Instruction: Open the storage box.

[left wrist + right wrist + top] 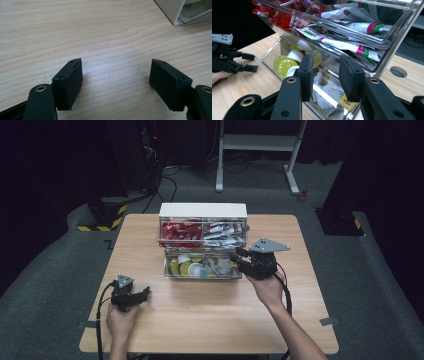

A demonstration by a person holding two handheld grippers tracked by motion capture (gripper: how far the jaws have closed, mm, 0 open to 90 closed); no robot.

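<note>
Right gripper (pixel 324 75) jaws narrowly parted, empty, over clear drawer (pixel 172 272); lower squarely onto one tea bag (pixel 329 92); left gripper (pixel 116 82) wide, idle near bench's front-left corner.

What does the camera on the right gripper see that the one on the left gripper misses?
The right gripper view alone has the clear drawer's contents: red packets, white-green sachets, green-lidded cups, tea bags, and the left gripper farther off. The left gripper view alone has that gripper's own wide-open jaws over bare wood. Both share the wooden table and part of the organizer.
</note>
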